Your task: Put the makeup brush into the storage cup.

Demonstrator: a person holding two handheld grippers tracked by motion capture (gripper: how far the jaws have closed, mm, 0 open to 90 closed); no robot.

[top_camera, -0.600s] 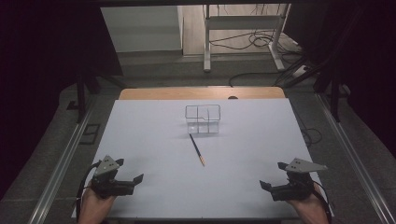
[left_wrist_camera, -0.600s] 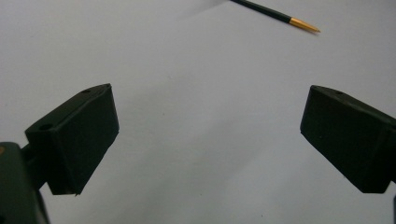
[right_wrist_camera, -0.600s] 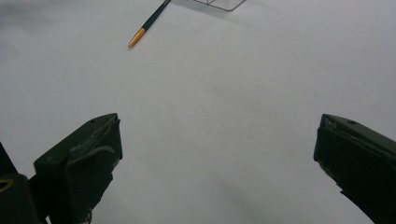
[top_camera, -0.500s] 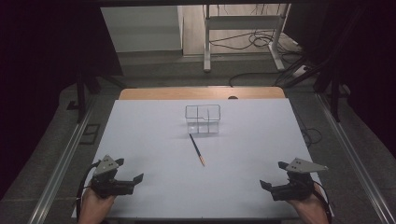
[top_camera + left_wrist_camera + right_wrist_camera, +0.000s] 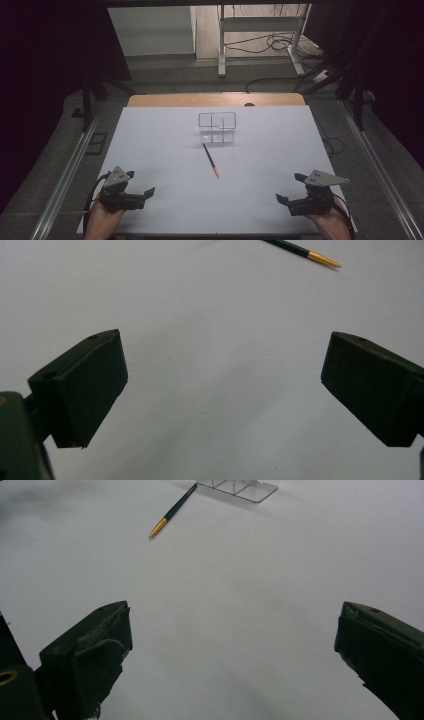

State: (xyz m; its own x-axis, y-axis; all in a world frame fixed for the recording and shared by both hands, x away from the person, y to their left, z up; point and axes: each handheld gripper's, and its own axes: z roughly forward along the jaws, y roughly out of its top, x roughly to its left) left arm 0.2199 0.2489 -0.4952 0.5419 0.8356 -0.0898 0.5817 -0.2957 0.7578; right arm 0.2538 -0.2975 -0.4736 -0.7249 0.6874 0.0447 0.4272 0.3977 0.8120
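Lying well ahead of both wide-open grippers, left (image 5: 142,192) and right (image 5: 286,200), the pen (image 5: 210,160) is pointing toward a clear organizer (image 5: 217,127); probably light, stiff, slippery, best pinched mid-barrel.

My jaws are matt black plastic. The table (image 5: 150,150) has a smooth, matt white top with bare wood at its far edge. The organizer (image 5: 217,127) is clear glossy plastic; the pen (image 5: 210,160) has a shiny gold tip.
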